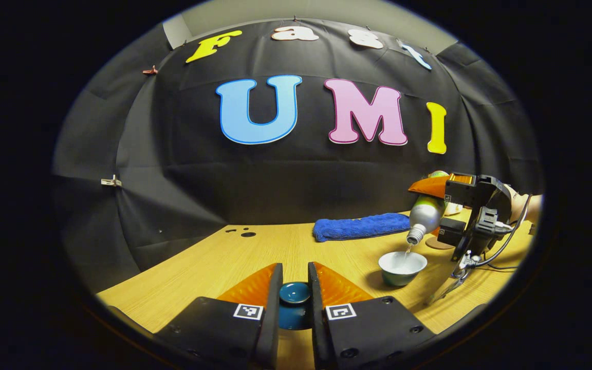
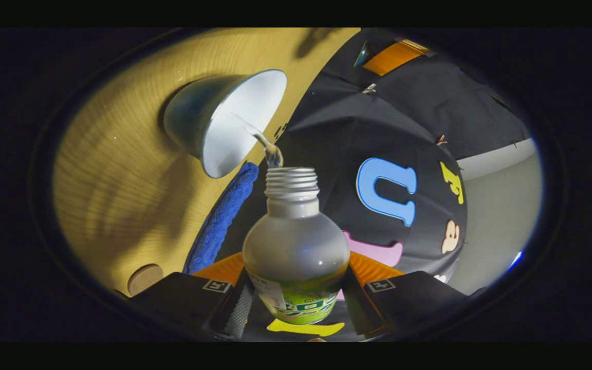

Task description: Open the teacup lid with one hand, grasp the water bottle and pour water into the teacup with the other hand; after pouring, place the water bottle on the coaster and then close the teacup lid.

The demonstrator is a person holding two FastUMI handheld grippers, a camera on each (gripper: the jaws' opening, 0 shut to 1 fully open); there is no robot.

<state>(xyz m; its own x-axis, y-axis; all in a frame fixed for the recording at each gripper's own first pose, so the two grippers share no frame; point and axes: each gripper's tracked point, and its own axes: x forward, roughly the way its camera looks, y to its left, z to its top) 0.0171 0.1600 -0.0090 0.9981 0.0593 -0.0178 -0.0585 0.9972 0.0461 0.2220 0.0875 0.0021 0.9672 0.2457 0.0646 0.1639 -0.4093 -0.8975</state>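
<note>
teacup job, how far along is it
Done: the lid is off the teacup, held between the left gripper fingers. In hand: the right gripper grips the bottle, tipped neck down, a thin stream of water running into the cup. Left: stop pouring, stand the bottle on the coaster, which sits bare on the table, then put the lid back on.
</note>
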